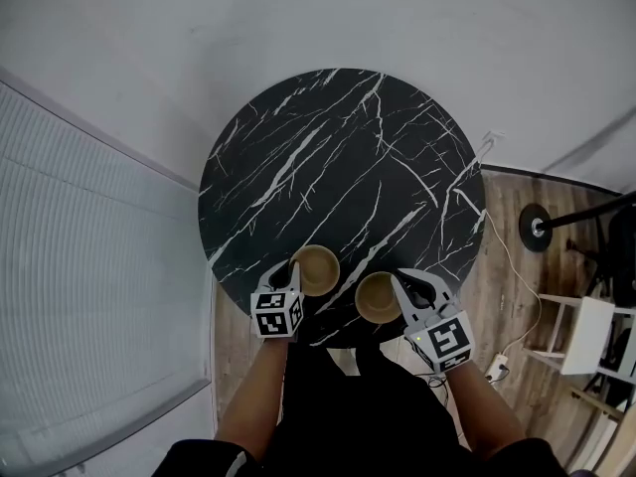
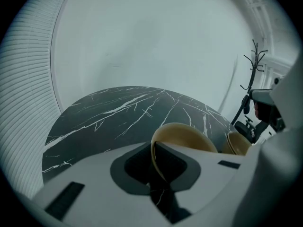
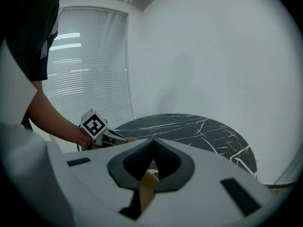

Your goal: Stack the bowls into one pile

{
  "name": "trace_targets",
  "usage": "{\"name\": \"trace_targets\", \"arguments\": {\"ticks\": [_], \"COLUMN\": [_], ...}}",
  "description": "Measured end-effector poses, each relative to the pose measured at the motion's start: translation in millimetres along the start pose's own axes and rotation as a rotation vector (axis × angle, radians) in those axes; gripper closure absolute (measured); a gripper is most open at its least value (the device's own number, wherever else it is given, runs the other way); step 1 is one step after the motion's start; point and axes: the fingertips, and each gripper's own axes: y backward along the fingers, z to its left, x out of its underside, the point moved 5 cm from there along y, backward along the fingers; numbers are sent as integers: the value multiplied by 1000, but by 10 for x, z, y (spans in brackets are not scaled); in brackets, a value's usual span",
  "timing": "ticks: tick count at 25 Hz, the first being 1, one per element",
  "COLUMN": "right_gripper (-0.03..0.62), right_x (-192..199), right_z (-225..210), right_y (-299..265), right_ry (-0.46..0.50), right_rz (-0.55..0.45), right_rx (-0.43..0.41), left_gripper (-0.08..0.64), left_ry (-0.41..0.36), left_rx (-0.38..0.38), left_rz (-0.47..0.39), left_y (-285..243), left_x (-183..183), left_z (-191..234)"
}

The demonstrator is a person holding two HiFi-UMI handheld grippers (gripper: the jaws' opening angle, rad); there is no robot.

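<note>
Tan bowls (image 1: 320,269) (image 1: 376,298) pinched by down-tilted hand-held grippers (image 1: 291,270) (image 1: 399,282).

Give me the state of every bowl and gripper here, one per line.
left bowl: upright, not stacked, gripped at its rim
right bowl: upright, not stacked, gripped at its rim
left gripper: shut on the left bowl's rim
right gripper: shut on the right bowl's rim
</note>
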Motion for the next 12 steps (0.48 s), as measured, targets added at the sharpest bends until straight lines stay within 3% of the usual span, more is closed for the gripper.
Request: {"name": "trace_targets", "arguments": {"ticks": [4,12], "right_gripper": [581,581], "right_x": [50,62], "right_z": [-30,47], "right_y": [27,61], "right_ry": [-27,41], "right_rz": [-2,2], "right_rx": [15,2], "left_gripper": [522,529], "left_ry": [13,38], "left_rx": [-7,11], "left_rz": [-9,-25], "left_y": [42,122], "left_x": [-22,-120], "left_z": [8,-28]}}
